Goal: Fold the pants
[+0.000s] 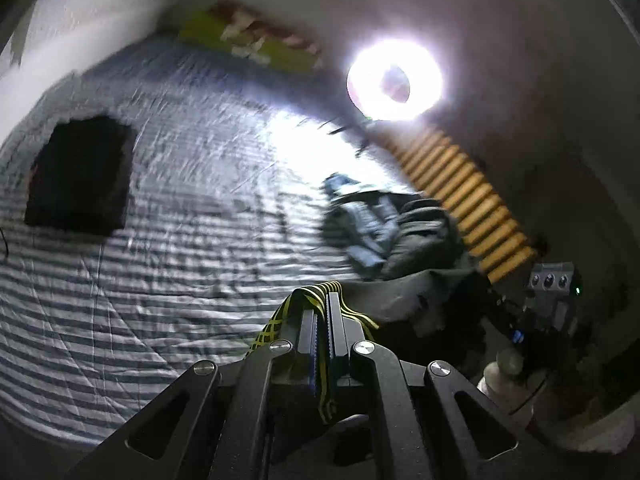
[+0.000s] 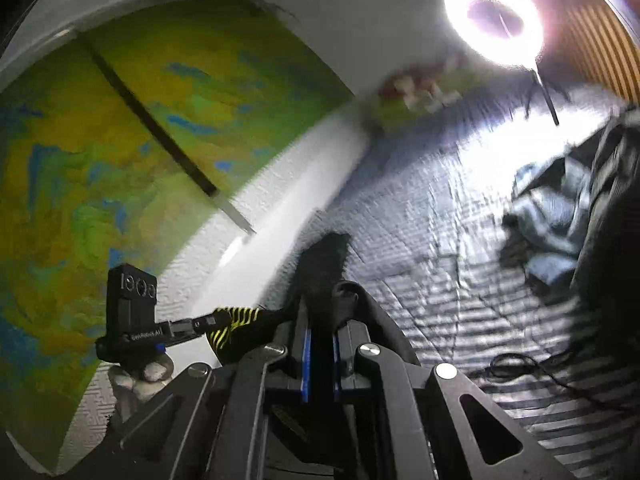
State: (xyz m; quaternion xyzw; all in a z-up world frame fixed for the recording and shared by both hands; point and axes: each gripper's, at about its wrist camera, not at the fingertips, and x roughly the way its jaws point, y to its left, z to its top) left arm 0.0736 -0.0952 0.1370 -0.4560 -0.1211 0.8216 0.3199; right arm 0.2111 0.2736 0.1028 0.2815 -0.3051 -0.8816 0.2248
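Left wrist view, from left to right: a dark, roughly square folded cloth (image 1: pixel 80 174) lies flat on the blue-and-white striped quilted bedcover (image 1: pixel 168 280). Farther back, a blurred green and red object (image 1: pixel 256 40) sits at the far edge of the bed. Low in the middle, the left gripper (image 1: pixel 322 304) is clenched on the dark pants with a yellow-and-black striped band (image 1: pixel 396 300); the band runs between its pads and the dark cloth stretches off to the right. Above shines a bright ring lamp (image 1: pixel 394 80). Beyond the pants lies a crumpled heap of blue-grey and dark clothes (image 1: pixel 384 224), just beside a panel of orange slats (image 1: pixel 460 188). At the far right edge the other tool (image 1: pixel 552 292) shows, held by a pale gloved hand (image 1: pixel 504 372).

Right wrist view: a green, yellow and blue painted wall (image 2: pixel 120 140) fills the left. Below it the left gripper (image 2: pixel 200 324), held by a gloved hand (image 2: pixel 136 380), pinches the striped band. In the middle the right gripper (image 2: pixel 322 320) is clamped on dark pants fabric (image 2: pixel 324 268), which sticks up past its fingertips. The pants are held up off the bedcover (image 2: pixel 440 280), stretched between the two tools. On the right lies the clothes heap (image 2: pixel 556 216), under the ring lamp (image 2: pixel 494 16).
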